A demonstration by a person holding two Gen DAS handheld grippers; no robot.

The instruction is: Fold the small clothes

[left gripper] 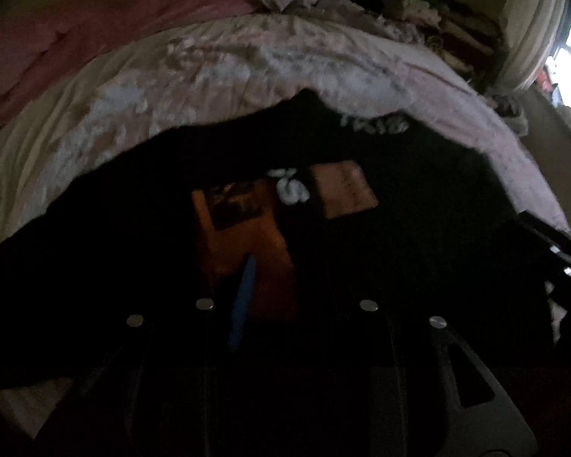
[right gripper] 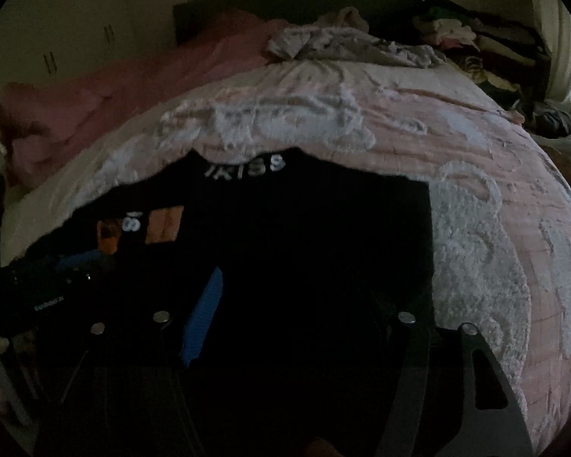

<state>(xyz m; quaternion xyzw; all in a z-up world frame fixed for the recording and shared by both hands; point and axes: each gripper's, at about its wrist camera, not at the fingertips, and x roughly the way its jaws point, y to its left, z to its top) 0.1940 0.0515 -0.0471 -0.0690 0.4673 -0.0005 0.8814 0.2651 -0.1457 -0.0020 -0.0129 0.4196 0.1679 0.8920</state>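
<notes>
A black T-shirt (right gripper: 304,236) is spread flat on a pink bedspread (right gripper: 476,198) with a raised white pattern. The shirt fills the lower middle of both views. White letters (right gripper: 247,167) are printed near its far edge, and orange patches (left gripper: 342,190) with a white figure between them are printed lower down.

In the left wrist view, the left gripper (left gripper: 285,266) is pointed down over the printed part of the shirt. Only one blue pad (left gripper: 243,301) can be made out, a little left of centre. The opposite finger is lost against the dark cloth. A small gap is suggested, but it cannot be told whether cloth is pinched or the claw is released.

In the right wrist view, the right gripper (right gripper: 289,282) is held over the plain black part of the shirt, right of the print. Its blue pad (right gripper: 205,316) is seen well left of centre, so the jaws are spread wide. The cloth is seen lying flat beneath them and nothing is clamped. Whether the tips touch the fabric cannot be told.

At the top of the frame, a crumpled pale garment (right gripper: 323,42) is seen beside a pink duvet (right gripper: 114,95). A stack of clothes (right gripper: 476,38) is piled at the upper right.
</notes>
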